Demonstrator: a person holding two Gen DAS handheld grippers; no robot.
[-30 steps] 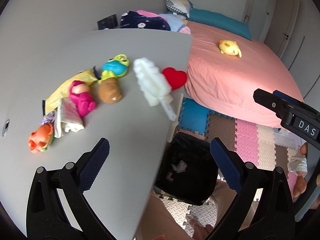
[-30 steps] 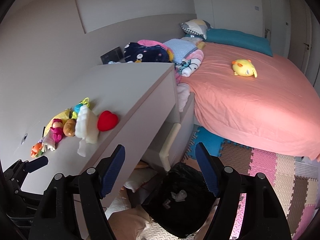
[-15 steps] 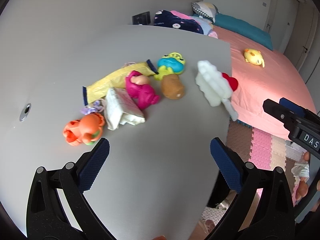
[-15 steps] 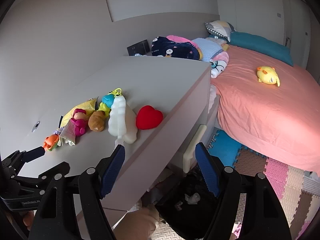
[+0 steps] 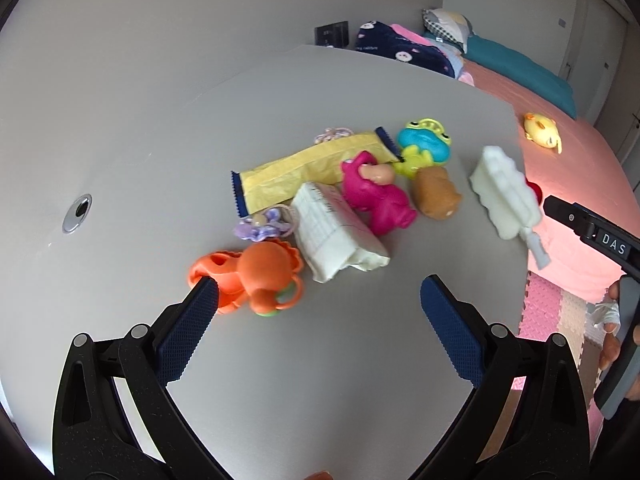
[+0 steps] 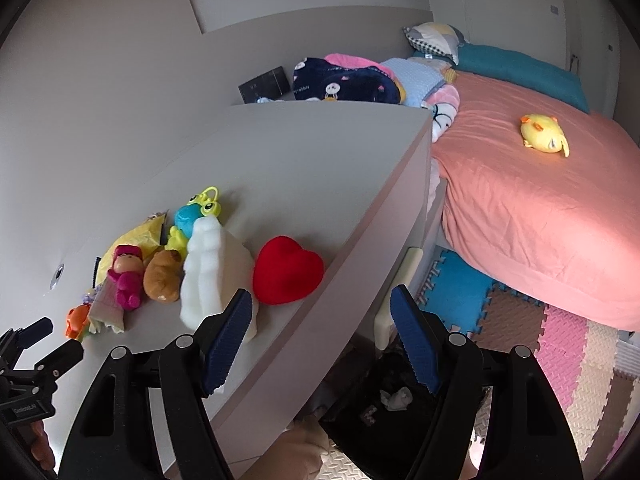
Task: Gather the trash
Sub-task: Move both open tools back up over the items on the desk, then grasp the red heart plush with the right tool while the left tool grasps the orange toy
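My left claw (image 5: 316,316) is open above the table (image 5: 160,120); the crumpled white wrapper (image 5: 336,232) looks light and soft, so I would pinch its near end.

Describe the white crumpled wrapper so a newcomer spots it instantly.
Start at the grey desk beside the pink bed. In its toy cluster, the white crumpled wrapper lies between the orange toy and the magenta doll. Only it shows printed lines.

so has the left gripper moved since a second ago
Yes. The left gripper has swung from over the desk edge and black bin onto the grey desk, toward the orange toy and white wrapper.
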